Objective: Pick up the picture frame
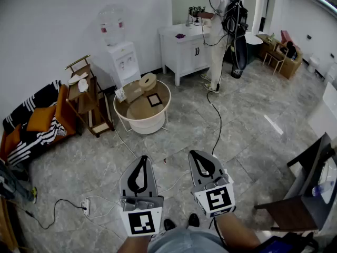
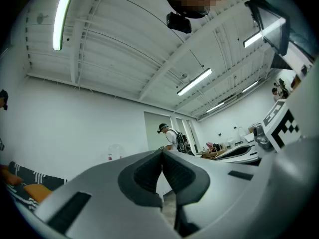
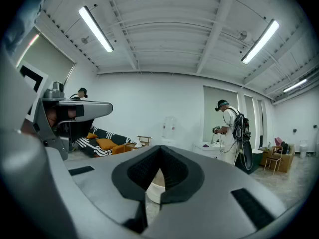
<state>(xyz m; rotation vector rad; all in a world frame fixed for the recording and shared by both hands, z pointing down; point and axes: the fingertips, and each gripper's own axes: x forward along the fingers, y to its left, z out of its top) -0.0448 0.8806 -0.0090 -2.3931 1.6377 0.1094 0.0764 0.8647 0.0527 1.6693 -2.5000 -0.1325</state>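
Picture frame [image 1: 154,100] on round table [image 1: 145,124]

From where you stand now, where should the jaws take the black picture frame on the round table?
Probably from above, jaws across one side bar of the picture frame: it lies flat inside the raised rim of the round table, so a sideways approach looks blocked.

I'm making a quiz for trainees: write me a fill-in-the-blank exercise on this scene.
The picture frame lies on the white table, whose shape is ___.
Both the left gripper and the right gripper are ___.
The water dispenser stands against the ___.
Missing words: round; shut; wall.
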